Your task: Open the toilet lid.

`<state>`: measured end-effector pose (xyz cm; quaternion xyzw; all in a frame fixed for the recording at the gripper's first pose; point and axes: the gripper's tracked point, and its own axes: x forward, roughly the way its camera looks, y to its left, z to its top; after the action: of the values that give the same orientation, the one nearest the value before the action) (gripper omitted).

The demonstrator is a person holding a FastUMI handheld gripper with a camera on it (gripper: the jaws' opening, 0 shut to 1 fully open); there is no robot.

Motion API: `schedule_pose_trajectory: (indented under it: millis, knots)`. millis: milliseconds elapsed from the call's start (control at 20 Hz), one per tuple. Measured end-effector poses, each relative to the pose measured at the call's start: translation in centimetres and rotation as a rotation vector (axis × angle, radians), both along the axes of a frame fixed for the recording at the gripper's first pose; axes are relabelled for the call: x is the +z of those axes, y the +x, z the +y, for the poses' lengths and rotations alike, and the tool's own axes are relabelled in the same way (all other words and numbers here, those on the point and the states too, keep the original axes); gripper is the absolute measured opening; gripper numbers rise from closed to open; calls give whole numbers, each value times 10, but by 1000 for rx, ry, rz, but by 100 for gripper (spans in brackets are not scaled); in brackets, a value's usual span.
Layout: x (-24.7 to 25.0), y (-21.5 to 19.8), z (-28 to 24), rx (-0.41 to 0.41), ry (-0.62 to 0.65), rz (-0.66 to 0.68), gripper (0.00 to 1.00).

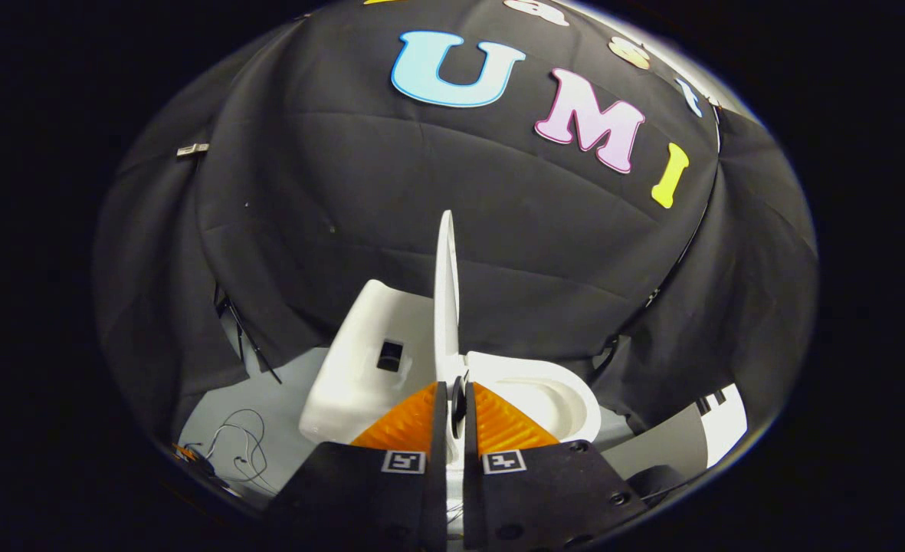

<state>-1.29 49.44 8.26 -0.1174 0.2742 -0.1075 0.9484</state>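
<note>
tongs [454, 395]: apparently clamped on toilet lid [446, 291] | lid upright, edge-on

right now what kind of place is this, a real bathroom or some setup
Likely a staged recording booth, not a bathroom: a white toilet stands before draped black cloth, loose cables lie on the floor, and the gripper pinches the raised lid.

The toilet lid [446, 299] was white and thin, and I saw it edge-on, raised to near upright and rising from just ahead of my fingers. Its lower edge sat in the narrow gap between them. To one side of it lay the white tank [360, 360], to the other the open white bowl [552, 399].
</note>
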Motion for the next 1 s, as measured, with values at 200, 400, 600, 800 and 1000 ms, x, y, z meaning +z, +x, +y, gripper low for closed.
schedule_pose_trajectory:
  millis: [200, 400, 600, 800, 1000]
  knots:
    - [2, 4, 1, 61, 10, 27, 80]
    - [10, 4, -7, 82, 50, 5, 98]
    - [40, 8, -18, 92, 140, -74, 98]
    - [82, 6, -28, 139, 241, -167, 98]
    - [120, 2, -55, 212, 334, -223, 98]
